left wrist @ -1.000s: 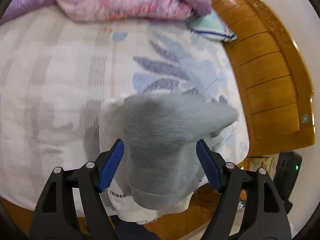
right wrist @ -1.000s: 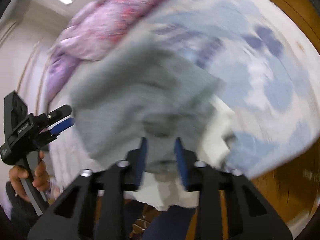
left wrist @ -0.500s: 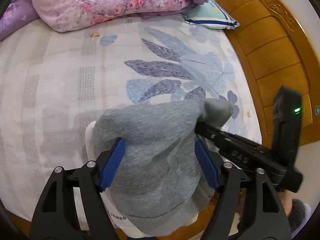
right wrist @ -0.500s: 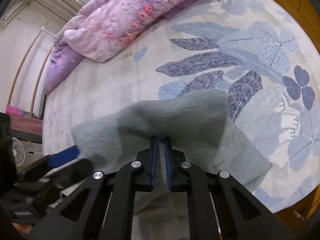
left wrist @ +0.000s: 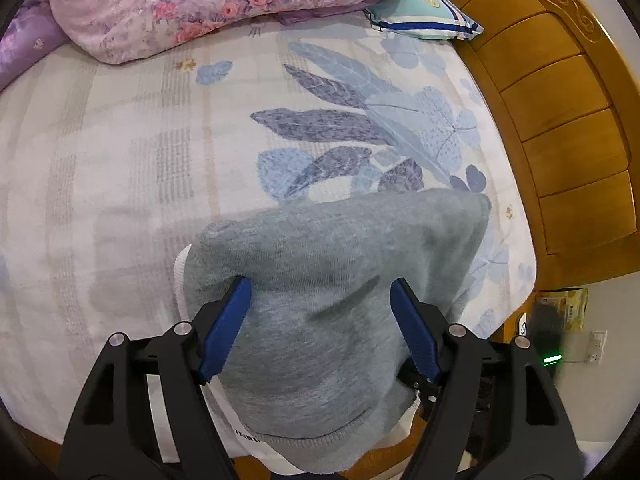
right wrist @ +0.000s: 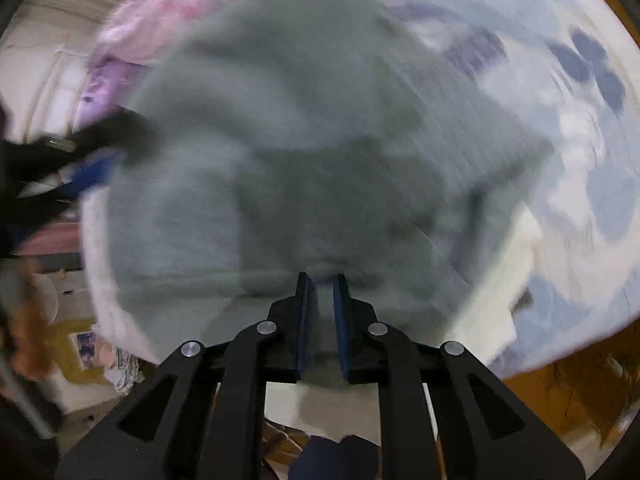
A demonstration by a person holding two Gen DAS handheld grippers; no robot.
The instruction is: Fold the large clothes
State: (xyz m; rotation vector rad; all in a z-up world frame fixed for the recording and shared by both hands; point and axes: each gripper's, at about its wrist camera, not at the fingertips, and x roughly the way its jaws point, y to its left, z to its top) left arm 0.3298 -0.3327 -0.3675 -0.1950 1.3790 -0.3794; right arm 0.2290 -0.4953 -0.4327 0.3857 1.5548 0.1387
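Grey garment half-folded at the near edge of the bed

Our left tongs (left wrist: 320, 332) stand apart over the grey garment (left wrist: 340, 280); our right tongs (right wrist: 320, 320), nearly together, are opening with cloth between them, so the fold may slide off the bed (left wrist: 140, 140).

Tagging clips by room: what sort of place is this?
Most likely a bedroom: a leaf-print bed sheet, a rumpled pink floral quilt and a carved wooden headboard.
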